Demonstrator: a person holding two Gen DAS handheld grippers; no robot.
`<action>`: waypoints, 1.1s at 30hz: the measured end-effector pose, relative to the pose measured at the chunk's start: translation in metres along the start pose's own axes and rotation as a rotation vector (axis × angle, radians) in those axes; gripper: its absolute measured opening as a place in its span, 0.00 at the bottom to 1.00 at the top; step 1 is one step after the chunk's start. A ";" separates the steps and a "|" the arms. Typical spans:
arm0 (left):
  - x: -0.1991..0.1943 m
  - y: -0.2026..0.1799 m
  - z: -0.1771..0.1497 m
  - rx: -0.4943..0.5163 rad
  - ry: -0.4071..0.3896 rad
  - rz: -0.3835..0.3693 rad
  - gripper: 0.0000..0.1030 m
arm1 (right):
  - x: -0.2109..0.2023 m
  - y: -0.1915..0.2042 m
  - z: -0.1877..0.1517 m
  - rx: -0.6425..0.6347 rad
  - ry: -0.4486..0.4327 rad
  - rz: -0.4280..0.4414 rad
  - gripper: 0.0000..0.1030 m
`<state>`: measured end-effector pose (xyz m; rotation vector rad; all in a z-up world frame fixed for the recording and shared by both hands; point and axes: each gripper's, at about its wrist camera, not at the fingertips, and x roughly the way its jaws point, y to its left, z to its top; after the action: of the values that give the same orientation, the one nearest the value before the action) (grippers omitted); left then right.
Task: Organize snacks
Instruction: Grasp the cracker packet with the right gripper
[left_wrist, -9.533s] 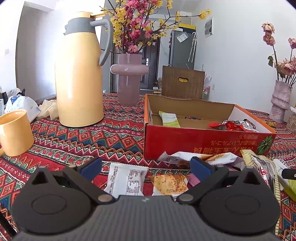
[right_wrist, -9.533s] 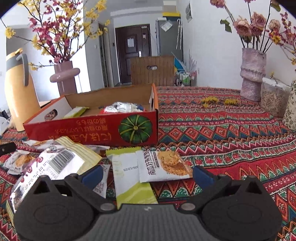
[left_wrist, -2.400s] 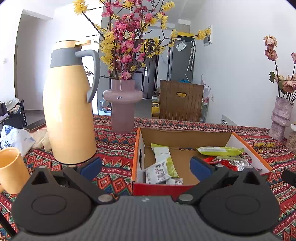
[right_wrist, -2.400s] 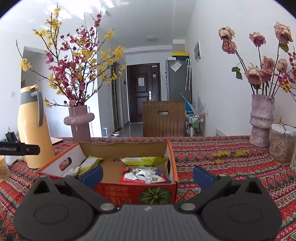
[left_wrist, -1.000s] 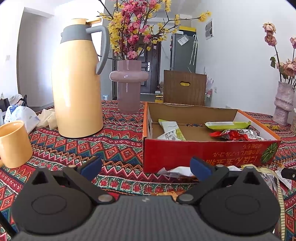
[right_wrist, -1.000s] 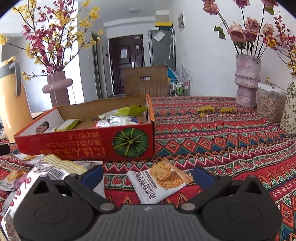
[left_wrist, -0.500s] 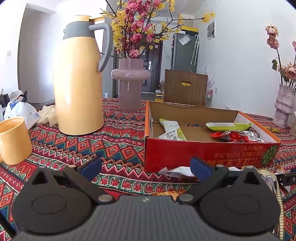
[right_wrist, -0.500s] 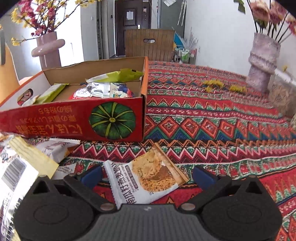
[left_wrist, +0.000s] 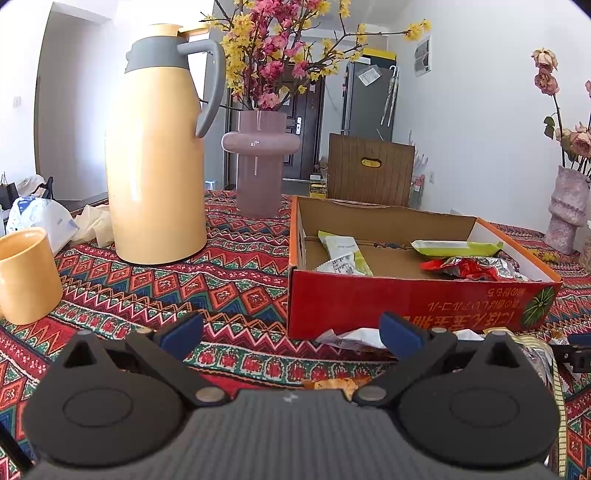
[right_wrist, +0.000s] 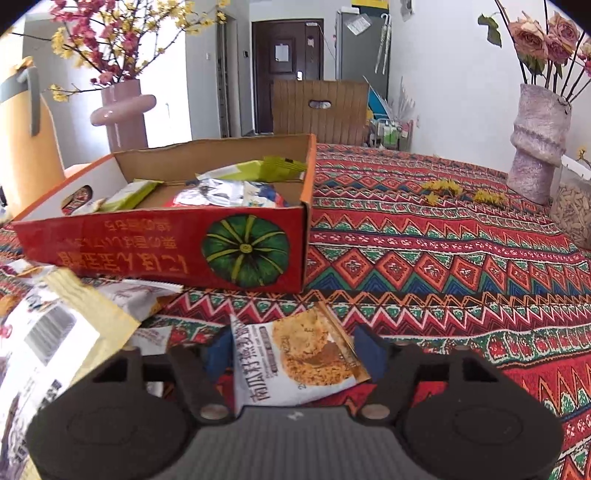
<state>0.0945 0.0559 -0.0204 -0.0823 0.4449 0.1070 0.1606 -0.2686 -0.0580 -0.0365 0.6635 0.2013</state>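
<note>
**Cracker packet caught between closing jaws**

Cracker packet (right_wrist: 295, 358) lies on the tablecloth (right_wrist: 443, 258), right between the right gripper (right_wrist: 295, 354) fingers, which have just been closing in; whether the pads bite yet, I can't tell. Thin foil could slip or crumple. Ahead sits the red box (right_wrist: 166, 247). Left gripper (left_wrist: 291, 328) hangs apart, empty. The packet's near edge hides under the gripper body.

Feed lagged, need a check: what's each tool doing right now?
Left tool: open, holding nothing.
Right tool: jaws just closed in on the white oat-cracker snack packet; firm grip cannot be told.
</note>
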 end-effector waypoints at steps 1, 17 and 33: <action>0.000 0.000 0.000 -0.001 -0.001 -0.001 1.00 | -0.003 0.002 -0.002 0.003 -0.009 0.007 0.41; 0.000 0.001 0.000 -0.001 0.002 0.001 1.00 | -0.067 0.022 -0.017 0.124 -0.346 -0.053 0.22; -0.005 -0.009 -0.002 0.053 0.144 -0.044 1.00 | -0.066 0.022 -0.025 0.130 -0.367 -0.037 0.22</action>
<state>0.0904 0.0466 -0.0193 -0.0477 0.5887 0.0462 0.0902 -0.2608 -0.0360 0.1111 0.3081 0.1246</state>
